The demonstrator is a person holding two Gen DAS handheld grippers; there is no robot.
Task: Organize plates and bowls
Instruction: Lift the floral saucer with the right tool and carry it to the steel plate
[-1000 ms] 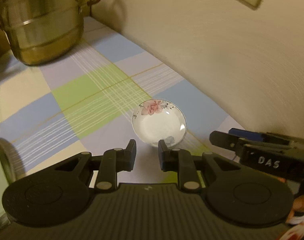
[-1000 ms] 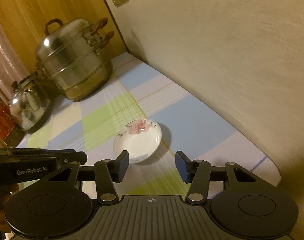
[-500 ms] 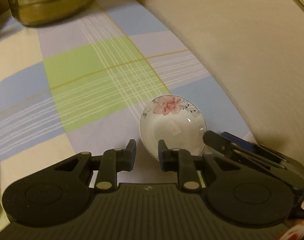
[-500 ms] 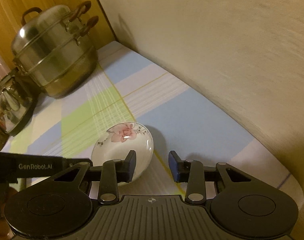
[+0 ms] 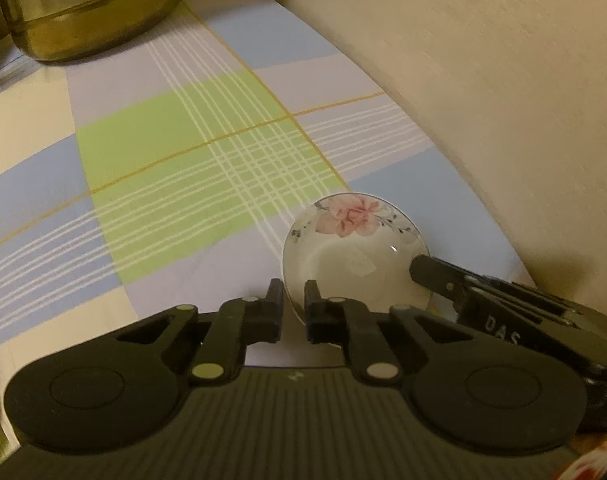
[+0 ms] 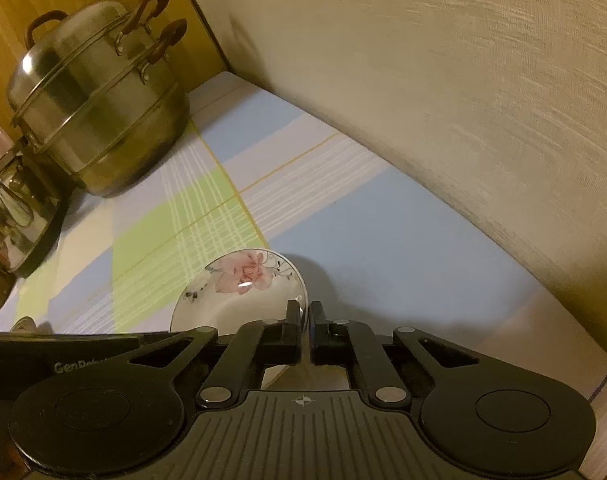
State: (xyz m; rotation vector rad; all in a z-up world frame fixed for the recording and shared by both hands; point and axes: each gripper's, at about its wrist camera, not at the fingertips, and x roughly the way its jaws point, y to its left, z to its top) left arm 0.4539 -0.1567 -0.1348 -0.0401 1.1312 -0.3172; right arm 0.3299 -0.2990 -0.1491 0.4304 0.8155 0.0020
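Floral saucer [image 5: 355, 256] sat on the checked tablecloth [image 5: 175, 168] of the tabletop, close to the plain wall [image 5: 503, 100] on its right, with only a narrow strip of blue cloth between its rim and the wall's foot. To the left and ahead of it the cloth lay open as far as the stacked steel steamer pot [image 6: 95, 100] in the far corner; a steel kettle [image 6: 11, 216] stood beside that pot at the left edge of the right wrist view. The saucer's pink flower faced the far side.

Left gripper [image 5: 293, 304] pointed steeply down at the near-left rim, its jaws closed to a thin gap with the saucer's edge standing between them; the pads looked pressed on the rim. Right gripper [image 6: 305, 320] reached in from the right, angled less steeply, and its jaws were drawn together on the rim on the saucer's wall side, the white edge caught in the narrow slit between them. In the left wrist view the right gripper's finger [image 5: 435, 272] lay across the saucer's right side, and its body crowded the space toward the wall. Both grippers held the same saucer at opposite parts of its near rim, close to each other
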